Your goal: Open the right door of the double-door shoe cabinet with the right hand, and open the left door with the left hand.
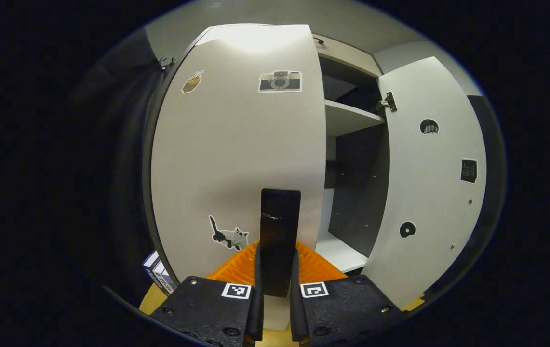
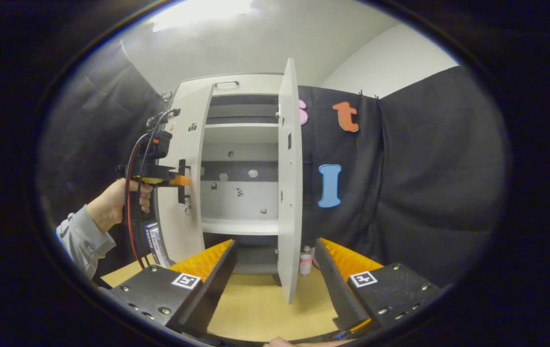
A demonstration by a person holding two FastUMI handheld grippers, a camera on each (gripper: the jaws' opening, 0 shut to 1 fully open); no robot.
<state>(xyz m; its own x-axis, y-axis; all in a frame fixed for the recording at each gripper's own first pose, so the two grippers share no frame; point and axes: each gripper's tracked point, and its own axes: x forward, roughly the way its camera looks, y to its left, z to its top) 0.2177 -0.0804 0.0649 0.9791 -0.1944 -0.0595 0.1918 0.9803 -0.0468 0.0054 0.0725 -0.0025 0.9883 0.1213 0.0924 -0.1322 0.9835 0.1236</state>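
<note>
The right door [image 2: 288, 183] of the shoe cabinet [image 2: 236, 144] stood swung wide, and the right gripper [image 2: 275, 274] was held back from it with its fingers spread, grasping nothing. The left gripper [image 1: 277, 289] was clamped on the dark handle [image 1: 279, 226] of the left door [image 1: 236, 154], which stood slightly ajar. A good pull would probably be made along the door's arc, with the grip kept square on the handle. The cabinet rested on a tan wooden table [image 2: 260, 308], and black cloth [image 2: 424, 193] was hung around it.
</note>
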